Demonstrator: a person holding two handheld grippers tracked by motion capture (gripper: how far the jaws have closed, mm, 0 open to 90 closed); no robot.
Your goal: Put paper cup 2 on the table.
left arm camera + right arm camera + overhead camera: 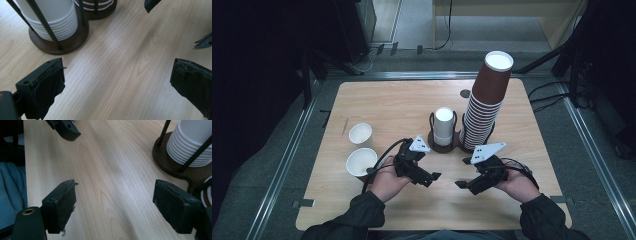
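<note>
Wooden table (412, 100): you are holding both grippers, left (435, 176) and right (460, 184), spread empty; two cups (361, 134) sitting at nine o'clock, stacks (443, 125) waiting at twelve.

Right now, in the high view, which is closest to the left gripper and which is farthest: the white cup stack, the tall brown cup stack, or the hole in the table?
From the left gripper:
1. White cup stack, in its holder just beyond the gripper, mid-table.
2. Tall brown cup stack, farther right, beside the white one.
3. Hole in the table, near the far edge.
</note>
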